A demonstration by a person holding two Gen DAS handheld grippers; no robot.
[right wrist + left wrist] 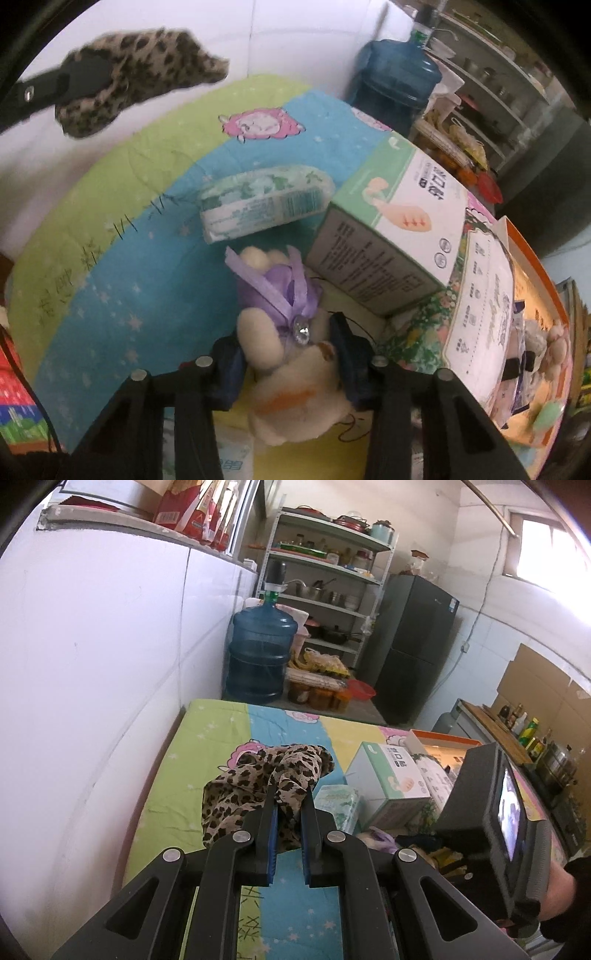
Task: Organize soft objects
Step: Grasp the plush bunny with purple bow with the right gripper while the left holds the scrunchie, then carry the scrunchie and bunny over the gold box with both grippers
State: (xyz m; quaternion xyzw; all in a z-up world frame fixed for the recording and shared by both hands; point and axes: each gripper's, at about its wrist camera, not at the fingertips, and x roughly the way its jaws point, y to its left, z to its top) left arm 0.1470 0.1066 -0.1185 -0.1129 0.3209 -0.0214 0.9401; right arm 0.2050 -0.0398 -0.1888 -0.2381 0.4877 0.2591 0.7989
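A leopard-print cloth (251,786) hangs bunched above the colourful quilt (221,731), with my left gripper (290,797) shut on it; the same cloth (155,55) shows at the upper left of the right wrist view. A cream plush toy (295,387) in a purple ribboned dress lies on the quilt (110,258). My right gripper (288,347) points steeply down over it, and both blue pads press against the toy's sides.
A soft green-patterned tissue pack (258,199) lies beside a green-and-white carton (399,221), a floral pack (476,306) and an orange-rimmed box (543,288) of soft items. A white wall borders the quilt on the left. A water jug (258,646), shelves (332,572) and a fridge (413,642) stand beyond.
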